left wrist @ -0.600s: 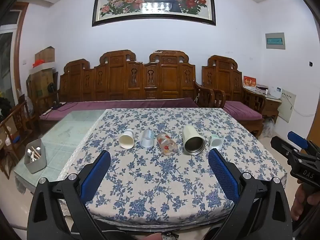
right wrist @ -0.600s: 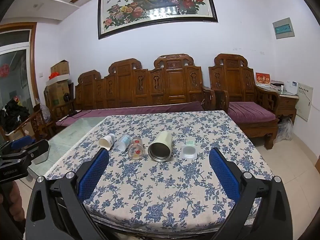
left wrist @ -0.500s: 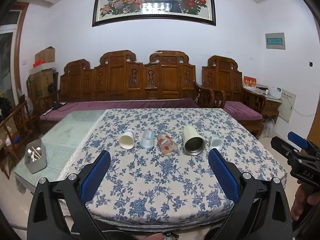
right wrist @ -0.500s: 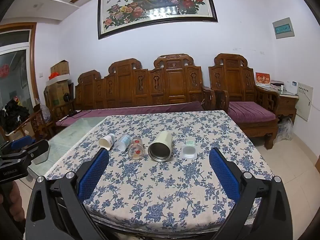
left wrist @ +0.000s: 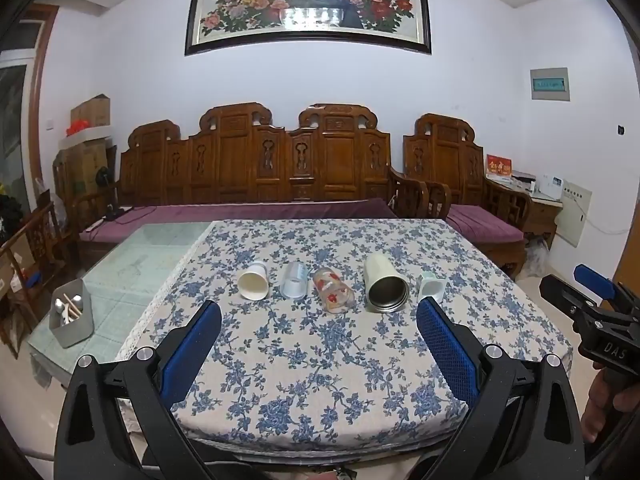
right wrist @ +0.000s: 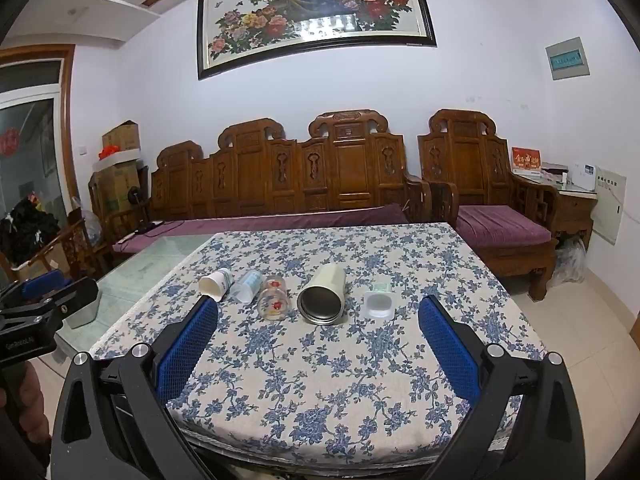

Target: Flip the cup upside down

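Several cups lie on their sides in a row on the floral tablecloth: a white paper cup, a clear plastic cup, a glass with red flowers, a cream steel tumbler and a small pale green cup. The right wrist view shows them too, tumbler in the middle. My left gripper is open and empty, short of the row. My right gripper is open and empty at the table's near edge.
A grey utensil caddy stands on the glass table part at the left. A carved wooden sofa with purple cushions runs behind the table. The other gripper shows at each view's side edge.
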Demonstrator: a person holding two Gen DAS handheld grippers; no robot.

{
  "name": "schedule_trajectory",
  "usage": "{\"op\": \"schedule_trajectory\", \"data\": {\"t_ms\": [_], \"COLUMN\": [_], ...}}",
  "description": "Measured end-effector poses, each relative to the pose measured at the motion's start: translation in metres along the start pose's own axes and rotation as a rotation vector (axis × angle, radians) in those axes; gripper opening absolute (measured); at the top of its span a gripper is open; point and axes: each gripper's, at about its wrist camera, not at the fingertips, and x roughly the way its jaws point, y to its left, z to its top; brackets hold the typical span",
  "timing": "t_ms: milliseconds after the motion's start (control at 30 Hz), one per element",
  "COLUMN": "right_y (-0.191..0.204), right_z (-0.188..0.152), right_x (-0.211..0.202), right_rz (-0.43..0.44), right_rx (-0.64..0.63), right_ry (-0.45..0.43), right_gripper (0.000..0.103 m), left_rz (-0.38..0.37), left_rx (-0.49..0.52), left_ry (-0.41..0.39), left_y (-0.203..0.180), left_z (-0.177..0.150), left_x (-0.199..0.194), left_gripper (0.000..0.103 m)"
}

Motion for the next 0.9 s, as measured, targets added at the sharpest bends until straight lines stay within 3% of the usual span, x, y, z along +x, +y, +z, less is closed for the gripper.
{"op": "schedule_trajectory", "data": {"t_ms": [900], "right_y": [0.0011], "right_z": [0.0010], "right_x": [-0.0027], "right_rz": [-0.003], "right_rx": [-0.005], "right_ry": [-0.007], "right_gripper": [0.100], "left_rz": [-0.008], "left_rx": [0.000], "left_ry": [-0.011], "left_y": [-0.0013], "left_z": [0.0066], "left_x": [-0.0084], "left_gripper": [0.094]}}
